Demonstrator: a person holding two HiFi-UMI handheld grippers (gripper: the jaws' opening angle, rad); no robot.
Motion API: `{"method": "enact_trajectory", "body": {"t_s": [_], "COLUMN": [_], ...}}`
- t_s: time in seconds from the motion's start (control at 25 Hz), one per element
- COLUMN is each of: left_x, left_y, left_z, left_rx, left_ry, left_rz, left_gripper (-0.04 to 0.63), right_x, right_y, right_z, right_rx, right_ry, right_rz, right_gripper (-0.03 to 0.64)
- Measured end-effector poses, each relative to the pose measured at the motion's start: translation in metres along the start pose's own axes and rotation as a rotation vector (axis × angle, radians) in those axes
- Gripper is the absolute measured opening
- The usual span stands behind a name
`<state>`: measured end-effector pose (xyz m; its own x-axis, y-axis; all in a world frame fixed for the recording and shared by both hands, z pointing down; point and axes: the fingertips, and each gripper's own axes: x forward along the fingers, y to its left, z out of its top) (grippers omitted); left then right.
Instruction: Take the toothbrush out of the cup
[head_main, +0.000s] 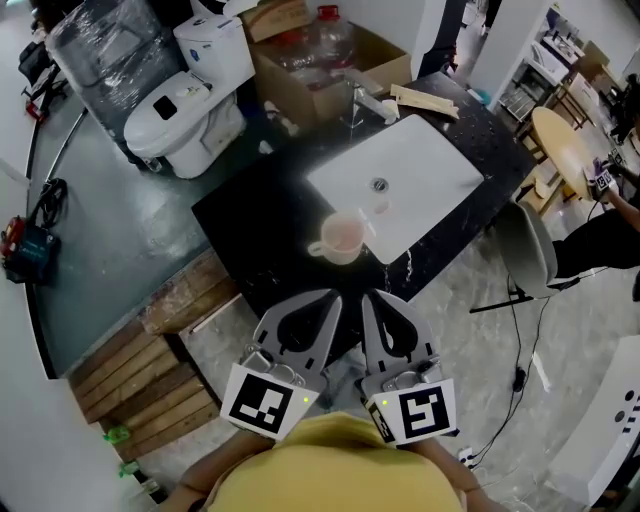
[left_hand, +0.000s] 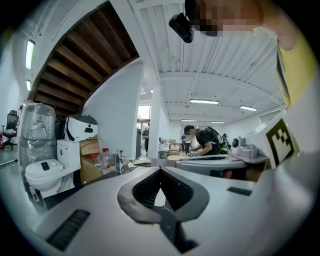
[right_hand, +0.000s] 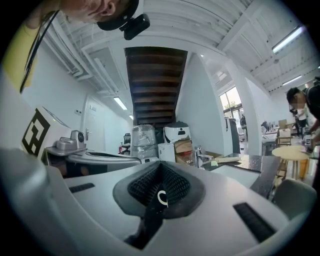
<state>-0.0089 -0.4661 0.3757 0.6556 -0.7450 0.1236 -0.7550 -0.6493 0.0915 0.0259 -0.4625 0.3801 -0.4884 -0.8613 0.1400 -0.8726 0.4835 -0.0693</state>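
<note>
Beside cup, white sink; toilet beyond.

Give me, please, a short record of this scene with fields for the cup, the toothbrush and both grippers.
cup: pink cup, upright on the black counter, at the white basin's near edge
toothbrush: cannot be made out clearly
left gripper: left gripper shut, empty, short of the cup
right gripper: right gripper shut, empty, beside the left one
task stage: cup not yet reached
</note>
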Motion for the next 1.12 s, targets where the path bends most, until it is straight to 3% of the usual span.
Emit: {"method": "enact_trajectory", "body": {"t_s": [1.12], "left_x": [0.08], "left_y": [0.053], "left_z": [-0.039], "left_rx": [-0.06], "left_ry": [0.132], "left_rz": [0.08], "left_gripper": [0.009], "right_x": [0.092], "right_y": [-0.077], "right_z": [-0.048], "right_rx": [0.167], "right_ry": [0.023], "right_rz": [-0.003], "right_gripper": [0.018]}}
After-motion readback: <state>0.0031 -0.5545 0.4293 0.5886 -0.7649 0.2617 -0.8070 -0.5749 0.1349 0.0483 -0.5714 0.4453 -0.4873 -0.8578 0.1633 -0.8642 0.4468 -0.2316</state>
